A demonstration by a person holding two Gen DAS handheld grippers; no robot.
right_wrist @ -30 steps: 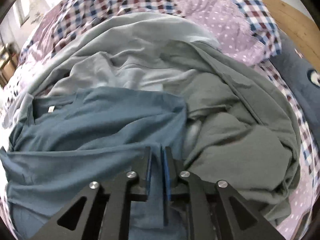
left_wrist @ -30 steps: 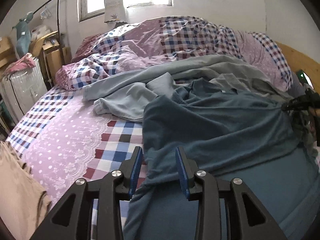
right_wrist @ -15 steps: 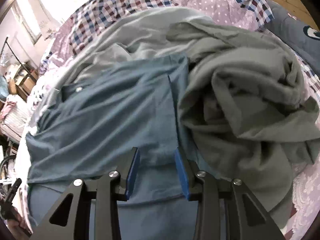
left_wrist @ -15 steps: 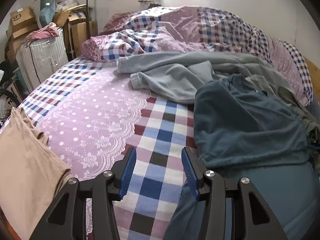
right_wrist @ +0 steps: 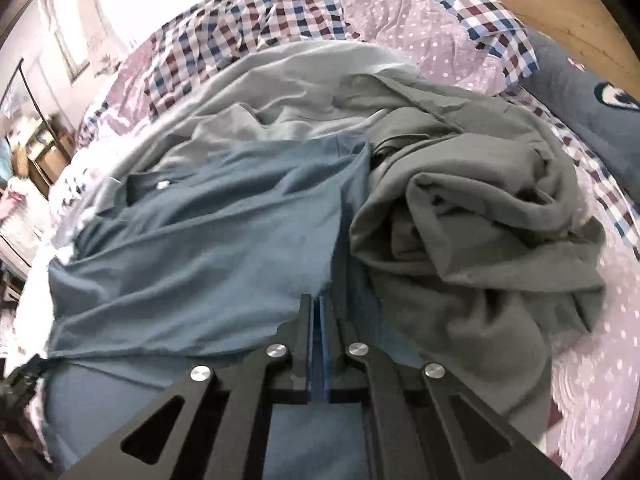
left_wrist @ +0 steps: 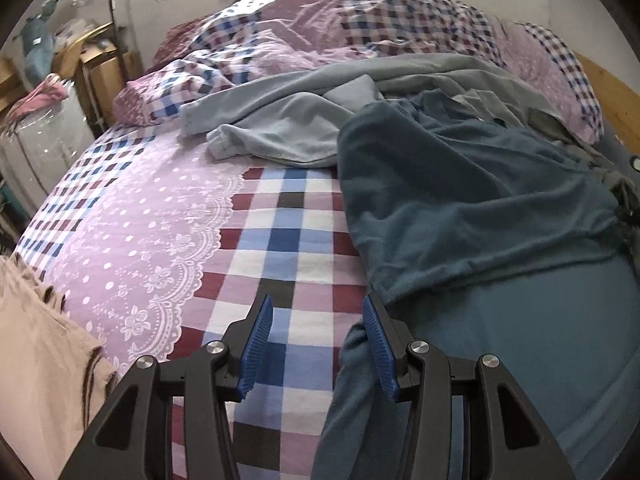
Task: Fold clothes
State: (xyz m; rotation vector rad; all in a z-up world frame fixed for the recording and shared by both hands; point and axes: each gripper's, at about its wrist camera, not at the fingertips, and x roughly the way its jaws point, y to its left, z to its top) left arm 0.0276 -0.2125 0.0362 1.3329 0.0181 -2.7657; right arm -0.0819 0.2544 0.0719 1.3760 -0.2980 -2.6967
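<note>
Blue shirt (right_wrist: 208, 240) hem cut off below; cloth between right jaws perhaps, unclear.

The left gripper (left_wrist: 316, 336) pointed downward, jaws apart; the right gripper (right_wrist: 319, 320) had just closed its jaws together.

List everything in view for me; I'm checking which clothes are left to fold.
blue shirt: one, dark blue, spread on the bed, nearest the grippers
light garment: one, pale grey-blue, behind the shirt
grey garment: one, grey-green, crumpled beside the shirt
tan cloth: one, beige, at the bed's near edge
bedspread: one, checked and lilac, under everything
quilt: one, same pattern, heaped at the far side
pillow: one, dark blue, by the wooden headboard
left gripper: open, jaws just widened, nothing between them
right gripper: just closed, shut over the shirt; a pinch cannot be told
</note>
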